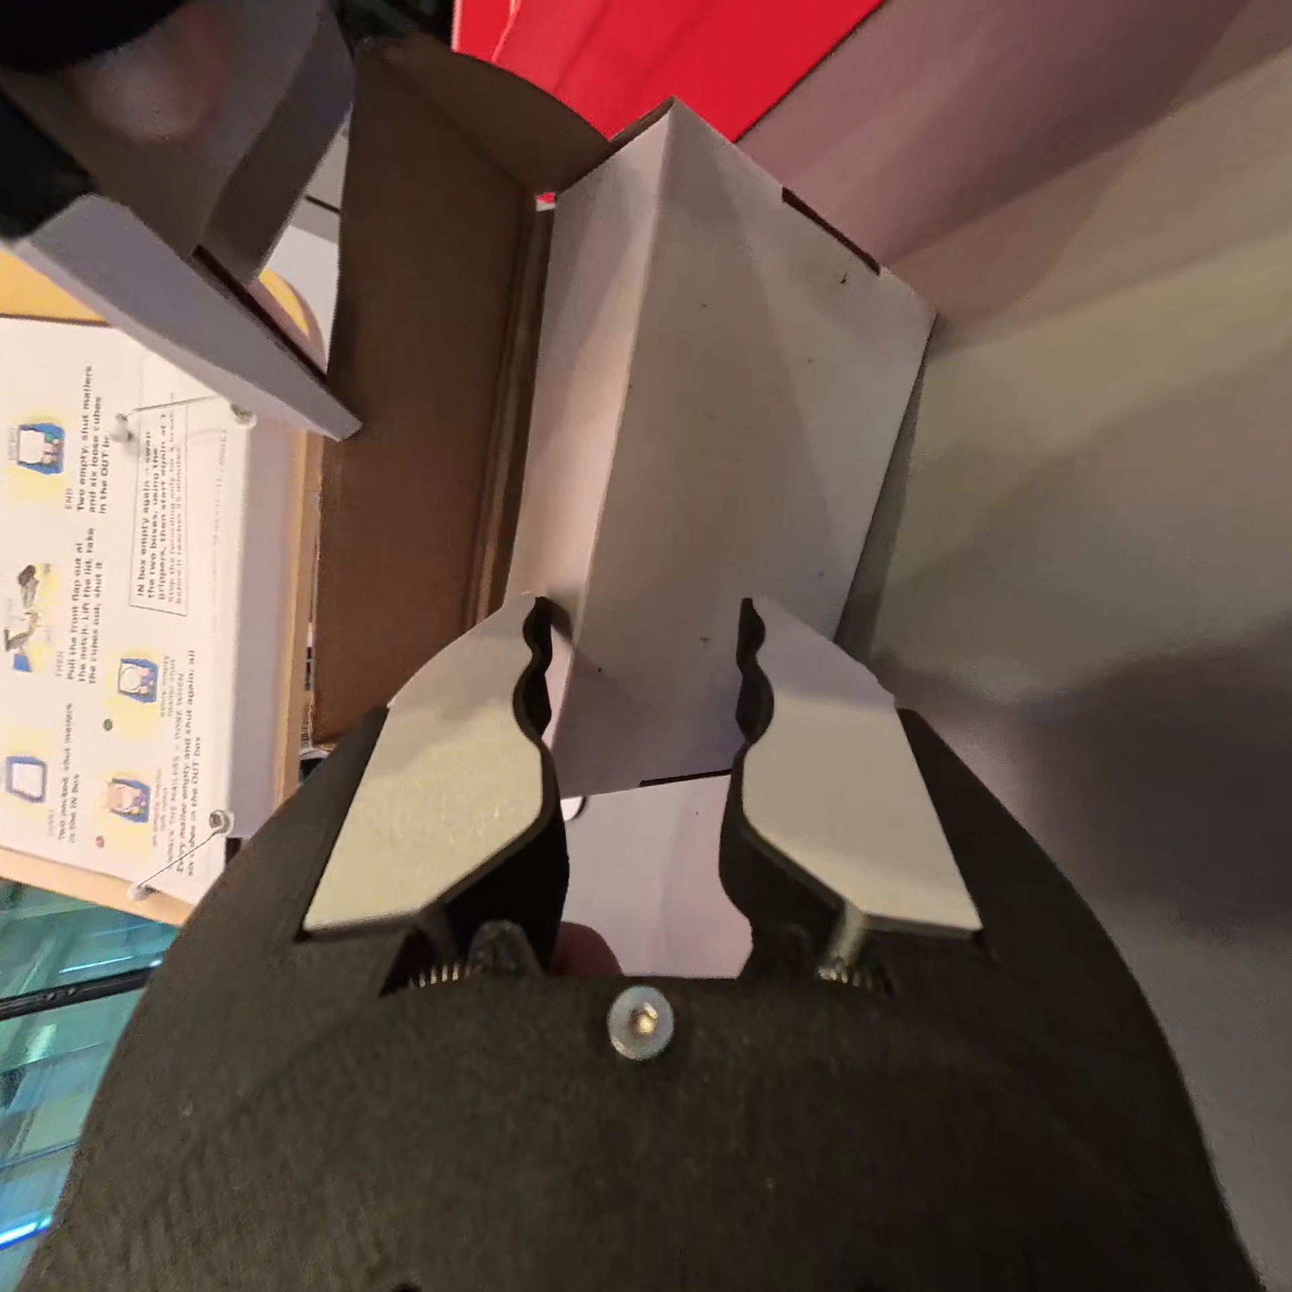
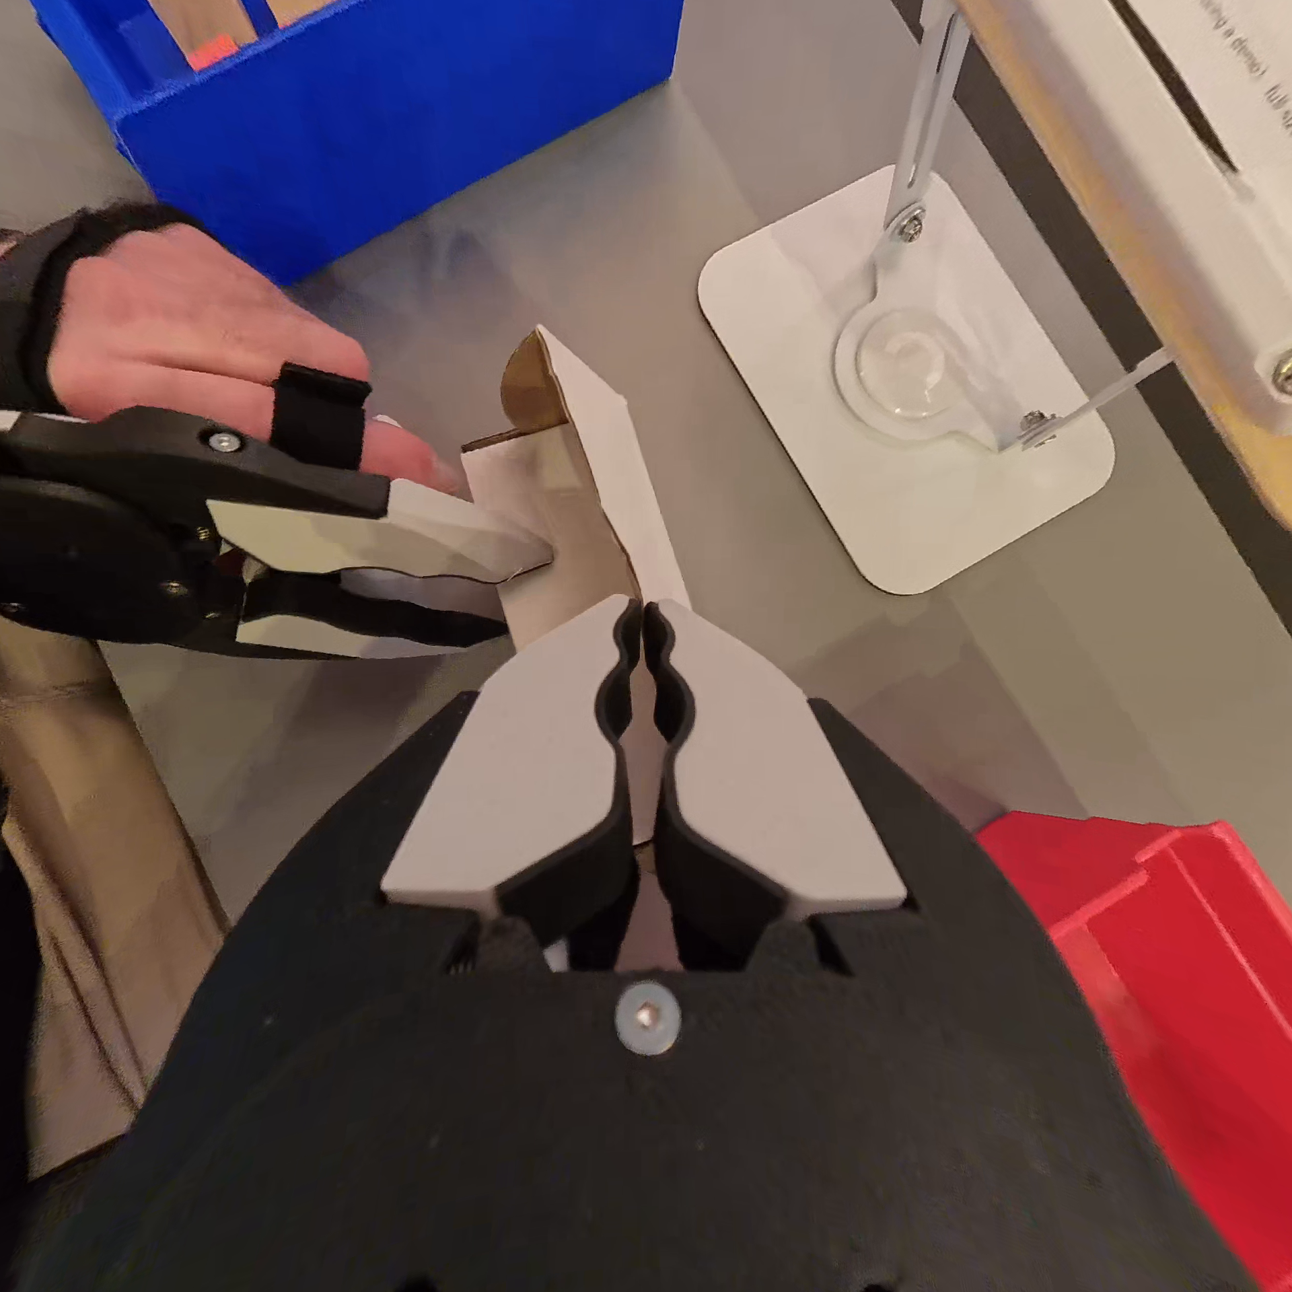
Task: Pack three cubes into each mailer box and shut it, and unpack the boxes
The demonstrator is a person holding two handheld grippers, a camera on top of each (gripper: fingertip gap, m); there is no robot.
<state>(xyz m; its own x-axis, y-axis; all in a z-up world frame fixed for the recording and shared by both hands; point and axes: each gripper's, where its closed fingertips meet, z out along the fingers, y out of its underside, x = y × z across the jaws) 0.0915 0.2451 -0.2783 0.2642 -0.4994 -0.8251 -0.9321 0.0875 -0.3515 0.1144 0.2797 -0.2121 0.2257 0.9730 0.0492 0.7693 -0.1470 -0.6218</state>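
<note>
A white mailer box (image 1: pixel 734 454) with a brown inside (image 1: pixel 419 419) is held tilted above the grey table. My left gripper (image 1: pixel 643 629) is closed on the box's white body, one finger on each side of it. It also shows at the left of the right wrist view (image 2: pixel 517 594), with a person's hand (image 2: pixel 182 335) on it. My right gripper (image 2: pixel 642 615) is shut on a thin cardboard wall of the same box (image 2: pixel 601 454). It shows blurred at the top left of the left wrist view (image 1: pixel 175 245). The box's inside is mostly hidden.
A blue bin (image 2: pixel 391 126) holding pale wooden pieces stands at the far left. A red bin (image 2: pixel 1153 979) sits near right and also shows in the left wrist view (image 1: pixel 664 56). A white stand base (image 2: pixel 909 391) carries a wooden board with an instruction sheet (image 1: pixel 119 594).
</note>
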